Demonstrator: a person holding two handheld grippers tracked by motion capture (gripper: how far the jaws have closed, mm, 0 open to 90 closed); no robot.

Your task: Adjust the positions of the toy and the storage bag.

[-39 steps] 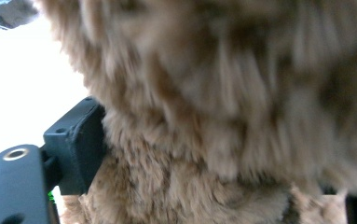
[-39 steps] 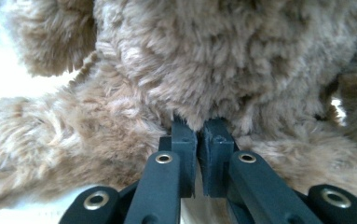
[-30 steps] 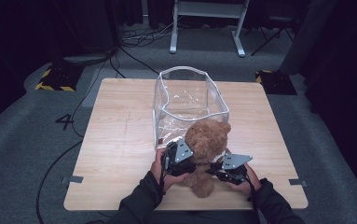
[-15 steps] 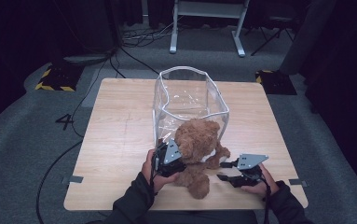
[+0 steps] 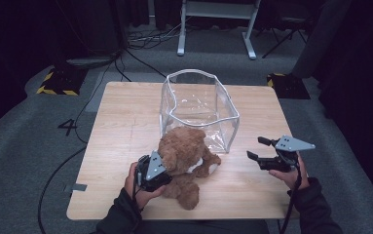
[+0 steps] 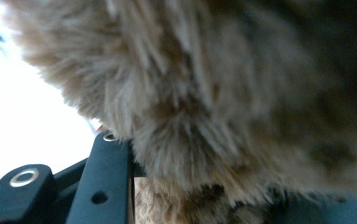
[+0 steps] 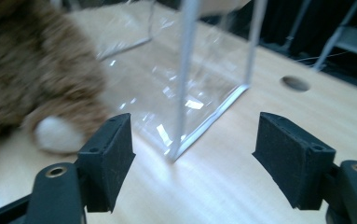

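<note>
High view, subject: brown plush bear (image 5: pixel 186 158) lying at lower centre of the frame on the counter (image 5: pixel 121 122), its head touching the near wall of the clear bin (image 5: pixel 198 109).
Left gripper view, grip: left gripper (image 5: pixel 150 171) pinches a fold of the bear's fur (image 6: pixel 204 140); one black jaw shows at lower left, pressed into the pile.
Handling (judged): light, soft and compressible; fur slides over the stuffing, so a shallow pinch may slip. A deeper hold on the torso or a limb root looks safer than loose pile.
Right gripper view, free tool: right gripper (image 7: pixel 192 161) with jaws spread wide and nothing between them; the bin's corner seam (image 7: pixel 185 84) stands ahead, the bear's pale paw (image 7: pixel 57 133) at left.
Container (judged): thin, flexible walls, wavy rim; likely to buckle if pushed.
Surround: dark floor, cables (image 5: pixel 62 165).
</note>
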